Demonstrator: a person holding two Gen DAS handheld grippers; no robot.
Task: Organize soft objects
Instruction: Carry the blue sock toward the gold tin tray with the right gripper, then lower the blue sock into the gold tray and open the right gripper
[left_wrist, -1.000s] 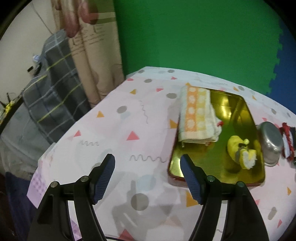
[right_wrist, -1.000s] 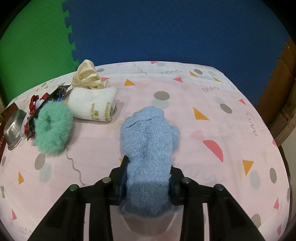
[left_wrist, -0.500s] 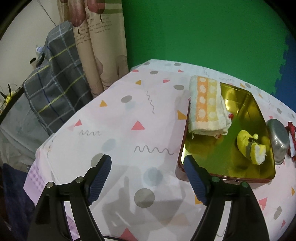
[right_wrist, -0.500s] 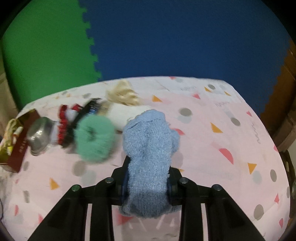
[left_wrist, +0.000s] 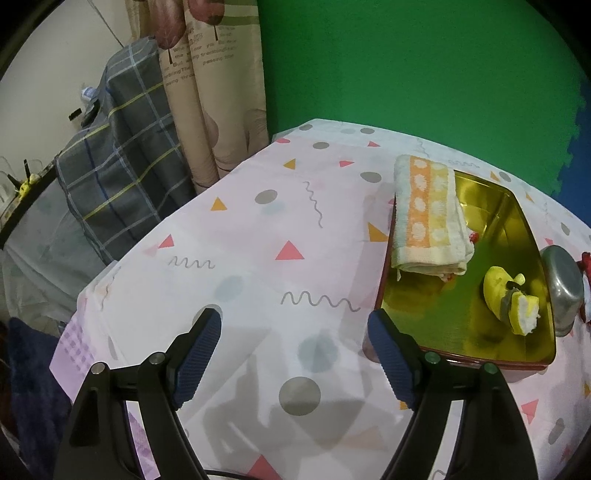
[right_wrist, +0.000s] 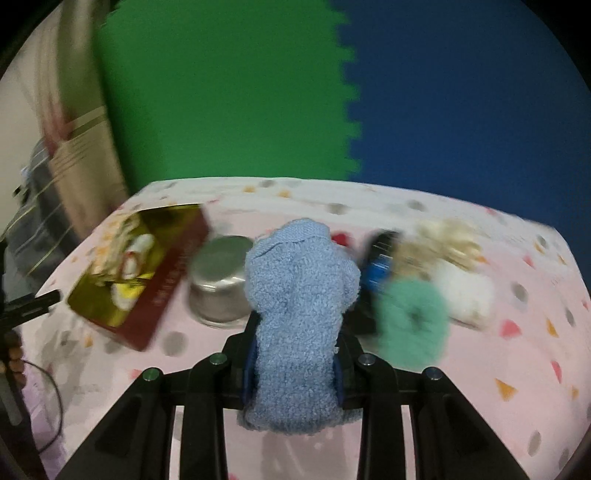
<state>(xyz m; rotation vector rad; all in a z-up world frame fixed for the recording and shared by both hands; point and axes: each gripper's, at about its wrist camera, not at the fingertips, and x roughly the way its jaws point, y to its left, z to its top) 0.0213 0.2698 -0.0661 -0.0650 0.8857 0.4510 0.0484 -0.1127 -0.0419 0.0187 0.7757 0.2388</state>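
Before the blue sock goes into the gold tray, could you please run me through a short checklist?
1. Right tongs shut on the sock: ok.
2. Free space in the tray, between towel and yellow toy: ok.
3. Left tongs open, holding nothing, outside the tray: ok.
4. Metal bowl beside the tray, on the sock's path: not ok.
5. Sock's exact height above the table: cannot tell, view blurred.
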